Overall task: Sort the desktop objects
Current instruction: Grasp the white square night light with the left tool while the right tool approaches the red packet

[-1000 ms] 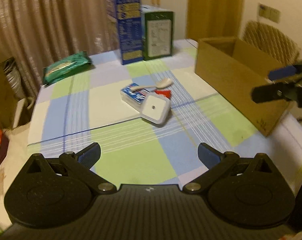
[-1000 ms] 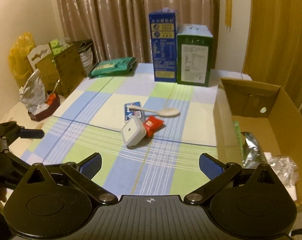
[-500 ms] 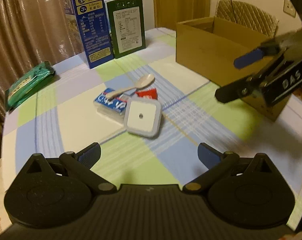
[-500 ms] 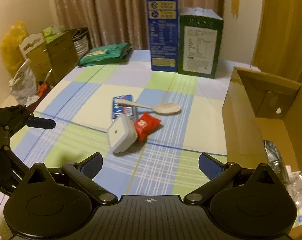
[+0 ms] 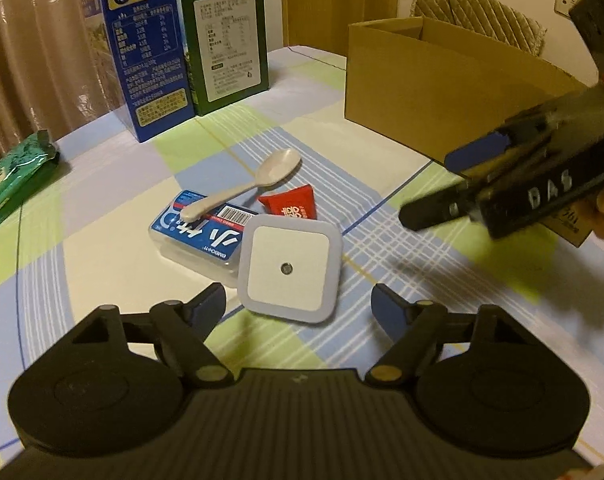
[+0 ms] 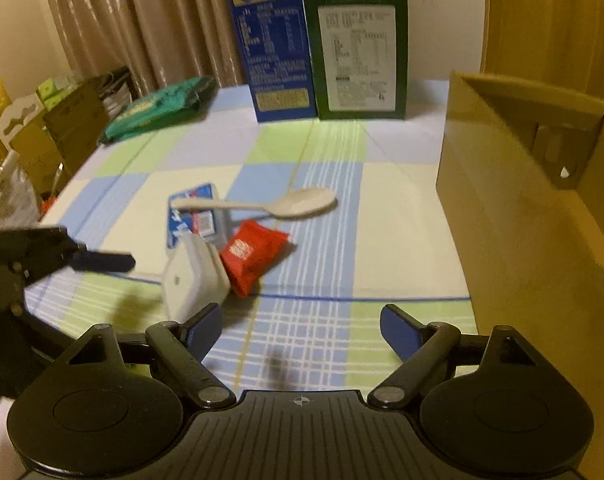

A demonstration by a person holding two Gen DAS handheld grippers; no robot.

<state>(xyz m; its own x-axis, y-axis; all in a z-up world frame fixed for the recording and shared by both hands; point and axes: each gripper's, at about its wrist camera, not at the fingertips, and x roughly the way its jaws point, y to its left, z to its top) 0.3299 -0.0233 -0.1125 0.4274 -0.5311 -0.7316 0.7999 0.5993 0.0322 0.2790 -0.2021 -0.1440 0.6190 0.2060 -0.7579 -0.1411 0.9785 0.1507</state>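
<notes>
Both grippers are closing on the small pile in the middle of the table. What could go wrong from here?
1. The white square plastic night light leans on the blue-labelled clear box and red snack packet; closing the open left hand-held gripper on it may shove both.
2. The cream plastic spoon rests its handle on that box and could slide off.
3. The open right hand-held gripper nears the same pile; the two might collide.

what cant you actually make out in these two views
- Cardboard box contents: left view, near wall hides them; right view, cut off by the edge.
- Right gripper: left view, motion blur.
- Blue case label: right view, spoon and white square device cover it.
</notes>
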